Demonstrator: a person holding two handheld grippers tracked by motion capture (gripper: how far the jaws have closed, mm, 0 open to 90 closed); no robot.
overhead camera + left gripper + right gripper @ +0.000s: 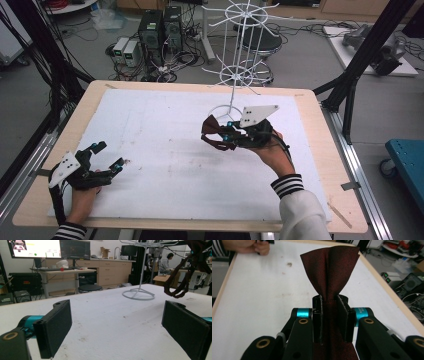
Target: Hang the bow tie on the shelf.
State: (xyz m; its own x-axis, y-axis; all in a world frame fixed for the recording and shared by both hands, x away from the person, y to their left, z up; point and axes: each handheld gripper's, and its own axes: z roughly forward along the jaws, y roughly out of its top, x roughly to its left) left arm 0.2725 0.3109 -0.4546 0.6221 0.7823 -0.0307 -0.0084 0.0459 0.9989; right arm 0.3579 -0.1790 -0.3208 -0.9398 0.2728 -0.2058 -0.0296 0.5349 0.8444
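A dark red bow tie [330, 267] is pinched at its middle between the pads of my right gripper [330, 306], and one wing fans out beyond the jaws. From above, the right gripper [226, 132] holds the bow tie [214, 134] above the white mat, just in front of the rack's ring base, with its strap hanging down in a loop [178, 286]. My left gripper [109, 156] rests at the table's front left, jaws wide apart and nothing between its pads [56, 327].
A white wire display rack [235, 60] stands at the back middle of the mat on a ring base [138, 293]. The white mat [165, 150] covers most of the wooden table [95, 92]. Computers and cables lie on the floor behind.
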